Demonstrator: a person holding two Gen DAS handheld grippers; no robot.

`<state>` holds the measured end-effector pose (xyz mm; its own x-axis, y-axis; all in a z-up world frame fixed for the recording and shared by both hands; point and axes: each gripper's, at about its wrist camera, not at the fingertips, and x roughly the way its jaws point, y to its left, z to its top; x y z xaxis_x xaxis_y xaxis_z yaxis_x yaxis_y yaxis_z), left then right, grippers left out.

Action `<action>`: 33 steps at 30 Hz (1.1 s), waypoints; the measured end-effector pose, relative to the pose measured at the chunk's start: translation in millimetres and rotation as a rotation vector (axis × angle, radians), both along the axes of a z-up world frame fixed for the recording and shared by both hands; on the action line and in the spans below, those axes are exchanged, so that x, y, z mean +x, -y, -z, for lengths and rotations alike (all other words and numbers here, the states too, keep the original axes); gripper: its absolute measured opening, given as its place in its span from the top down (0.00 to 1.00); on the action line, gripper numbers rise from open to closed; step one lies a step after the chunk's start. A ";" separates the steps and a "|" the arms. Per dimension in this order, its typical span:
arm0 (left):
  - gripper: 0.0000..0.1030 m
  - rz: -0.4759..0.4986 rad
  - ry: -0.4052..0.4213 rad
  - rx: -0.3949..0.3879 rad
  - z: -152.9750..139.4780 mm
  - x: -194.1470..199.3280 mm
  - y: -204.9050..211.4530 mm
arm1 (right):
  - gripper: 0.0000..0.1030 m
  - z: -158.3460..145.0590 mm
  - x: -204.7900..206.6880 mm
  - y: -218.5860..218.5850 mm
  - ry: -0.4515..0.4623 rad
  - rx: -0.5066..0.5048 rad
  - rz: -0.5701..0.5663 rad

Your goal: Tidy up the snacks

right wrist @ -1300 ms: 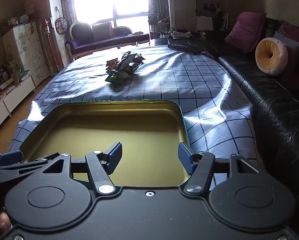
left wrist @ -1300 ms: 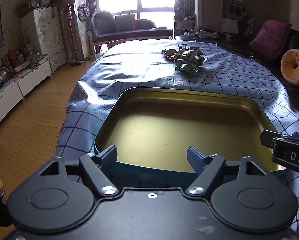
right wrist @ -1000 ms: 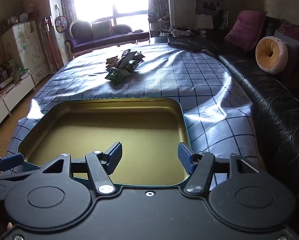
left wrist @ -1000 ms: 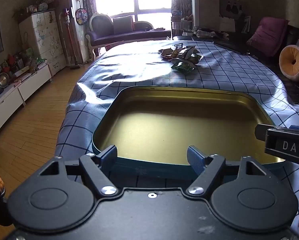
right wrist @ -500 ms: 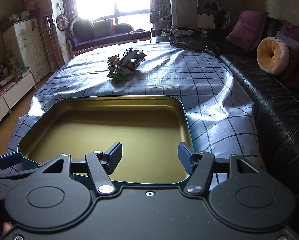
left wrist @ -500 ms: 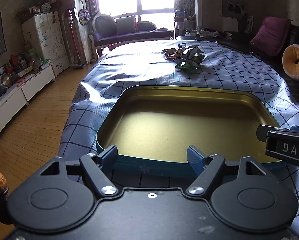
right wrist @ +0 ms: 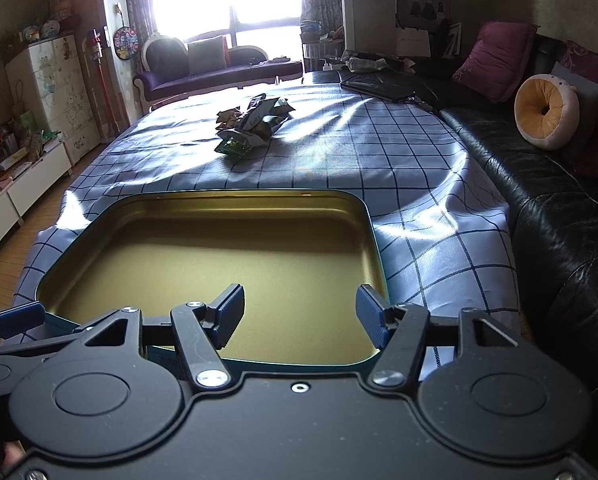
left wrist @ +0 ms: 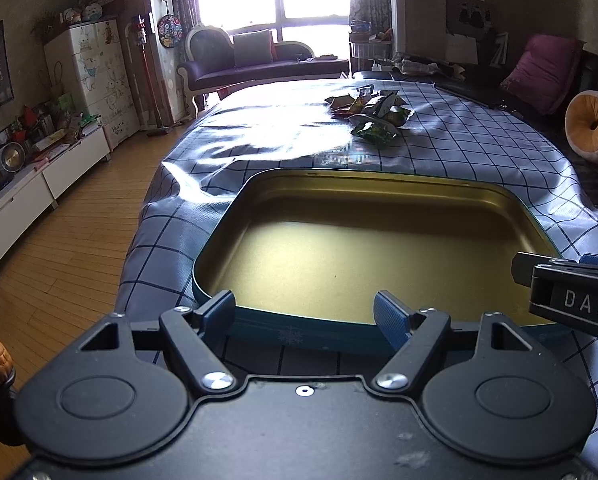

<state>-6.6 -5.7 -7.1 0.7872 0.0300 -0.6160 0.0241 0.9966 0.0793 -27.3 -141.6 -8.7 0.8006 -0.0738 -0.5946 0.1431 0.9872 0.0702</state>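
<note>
A wide, shallow tin [left wrist: 295, 336] with a gold inside and teal wall sits on the checked tablecloth, with nothing in it; it also shows in the right wrist view [right wrist: 373, 236]. A pile of snack packets [left wrist: 373, 114] lies farther back on the cloth, also seen in the right wrist view [right wrist: 253, 126]. My left gripper [left wrist: 309, 314] is open and empty at the tin's near edge. My right gripper [right wrist: 299, 314] is open and empty over the tin's near right part. Each gripper shows at the edge of the other's view.
The table's left edge drops to a wooden floor [left wrist: 59, 224] with a low white cabinet [left wrist: 15, 196]. A black leather sofa [right wrist: 559, 216] with cushions runs along the right side. A dark flat object [right wrist: 379, 88] lies at the far right of the table.
Both grippers have drawn back and risen a little, so more of the tin's near wall shows. Both stay open and empty. The tin and packets have not moved.
</note>
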 end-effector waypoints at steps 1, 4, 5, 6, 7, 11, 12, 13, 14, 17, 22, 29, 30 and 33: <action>0.22 0.000 0.000 0.000 0.0 0.0 0.0 | 0.37 0.1 -0.2 -0.3 0.000 0.000 0.000; 0.22 0.001 0.000 0.000 0.0 0.1 -0.1 | 0.37 -0.1 0.0 0.0 0.000 0.000 0.000; 0.22 0.000 0.000 0.000 -0.1 0.1 -0.2 | 0.37 -0.1 -0.1 -0.1 0.000 0.000 0.000; 0.22 0.000 -0.001 -0.001 -0.1 0.2 -0.3 | 0.37 -0.1 0.0 0.0 0.000 0.000 0.000; 0.22 0.000 -0.001 -0.002 -0.1 0.1 -0.3 | 0.37 -0.1 0.0 -0.1 0.000 0.000 0.000; 0.22 0.000 -0.001 -0.002 0.1 0.0 -0.5 | 0.37 0.0 -0.1 -0.2 0.000 0.000 0.001; 0.22 0.000 0.000 -0.001 0.2 0.1 -0.6 | 0.37 -0.1 0.0 -0.2 0.000 0.000 0.000; 0.22 0.000 -0.001 -0.001 0.0 0.0 -0.5 | 0.37 0.0 0.0 -0.3 0.000 -0.001 0.000; 0.22 0.000 -0.001 -0.002 0.0 0.1 -0.6 | 0.37 0.2 0.0 -0.4 0.000 -0.001 -0.001; 0.22 0.000 -0.001 -0.001 0.1 0.0 -0.5 | 0.37 0.6 0.1 -0.9 -0.003 -0.002 -0.002; 0.22 -0.001 0.000 0.000 0.4 -0.1 -0.4 | 0.37 0.9 -0.9 -3.0 -0.005 -0.007 -0.007; 0.22 -0.001 0.001 0.003 0.7 -0.4 -0.8 | 0.37 0.8 -0.6 -2.8 -0.005 -0.007 -0.006; 0.22 -0.001 0.001 0.003 0.6 -0.3 -0.7 | 0.37 0.8 -0.5 -2.8 -0.005 -0.007 -0.006; 0.22 -0.001 0.001 0.005 0.8 -0.3 -0.8 | 0.37 1.0 -0.8 -3.2 -0.007 -0.007 -0.006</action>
